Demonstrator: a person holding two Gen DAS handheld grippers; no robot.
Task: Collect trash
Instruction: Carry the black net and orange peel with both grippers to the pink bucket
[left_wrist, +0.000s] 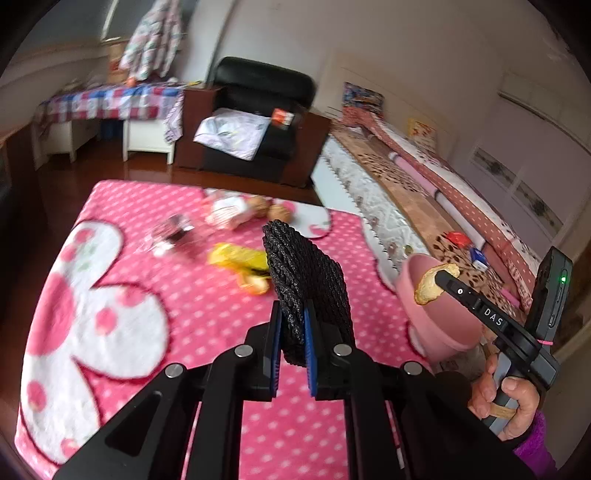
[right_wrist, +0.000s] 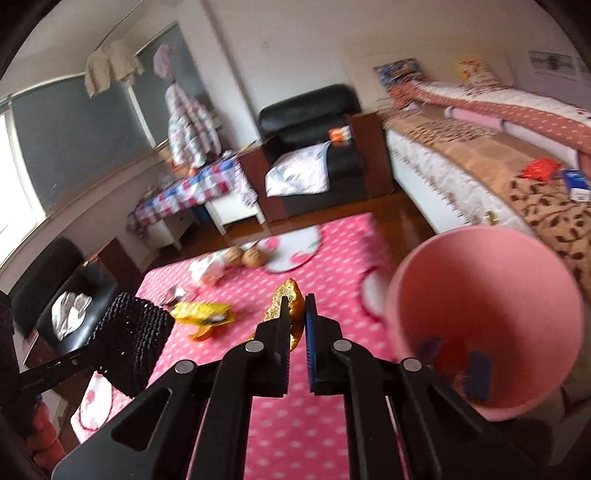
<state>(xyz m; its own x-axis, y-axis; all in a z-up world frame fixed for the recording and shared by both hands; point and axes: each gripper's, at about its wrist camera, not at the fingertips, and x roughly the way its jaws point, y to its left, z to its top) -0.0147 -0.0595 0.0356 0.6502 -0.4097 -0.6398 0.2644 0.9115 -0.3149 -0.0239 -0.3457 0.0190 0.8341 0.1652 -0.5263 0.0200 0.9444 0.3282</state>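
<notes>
L gripper (left_wrist: 291, 354): jaws nearly closed, clamped on black foam net (left_wrist: 306, 280), which is held upright, long axis running up and away from the pads. R gripper (right_wrist: 295, 328): pinched tight on orange peel scrap (right_wrist: 286, 306), long axis also pointing away along the fingers. Pink bin (right_wrist: 491, 258) seen just to the right of R gripper, mouth tilted toward it, some scraps already inside. Peel judged nearer to the bin than net; R hand likely first to drop, short move rightward over the rim. Yellow wrapper (left_wrist: 236, 256) and other litter left on pink blanket (left_wrist: 207, 332), farther ahead.
</notes>
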